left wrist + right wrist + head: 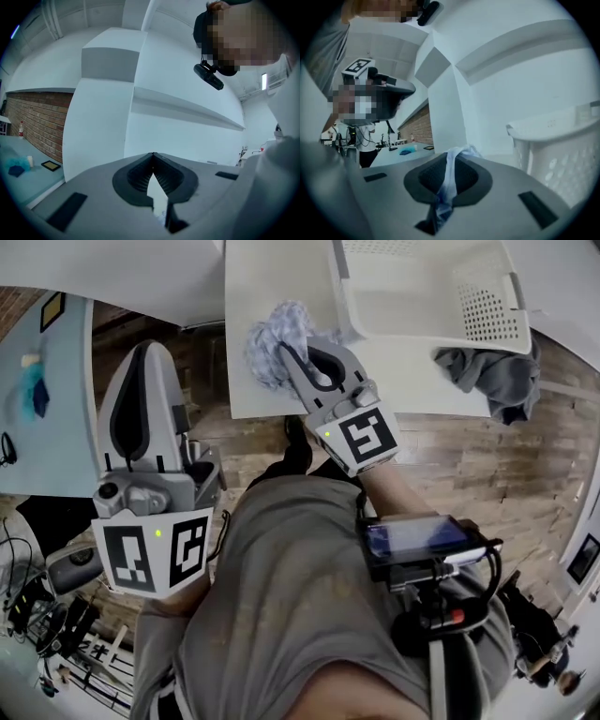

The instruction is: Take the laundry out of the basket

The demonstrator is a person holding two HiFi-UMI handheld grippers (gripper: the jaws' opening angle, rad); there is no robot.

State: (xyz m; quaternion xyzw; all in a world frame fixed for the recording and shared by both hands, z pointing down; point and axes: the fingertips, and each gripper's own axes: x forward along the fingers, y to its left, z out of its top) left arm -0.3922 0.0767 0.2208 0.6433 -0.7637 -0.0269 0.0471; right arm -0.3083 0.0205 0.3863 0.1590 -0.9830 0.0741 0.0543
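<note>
The right gripper (287, 352) has its fingers clamped on a pale blue-and-white cloth (270, 337), which bunches over the white table (267, 277) at about 12 o'clock in the head view. The white laundry basket (487, 306) stands just beside it at 1 o'clock, with a grey garment (497, 376) draped at the table's edge at 2 o'clock. The left gripper (150, 347), at 9 o'clock, has its fingers together on nothing.

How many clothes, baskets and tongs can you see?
Clothes: 2, a blue-white cloth held in the right tongs and a grey cloth beside the basket
Baskets: 1, the white basket
Tongs: 2, counting the left tongs
Total: 5
</note>
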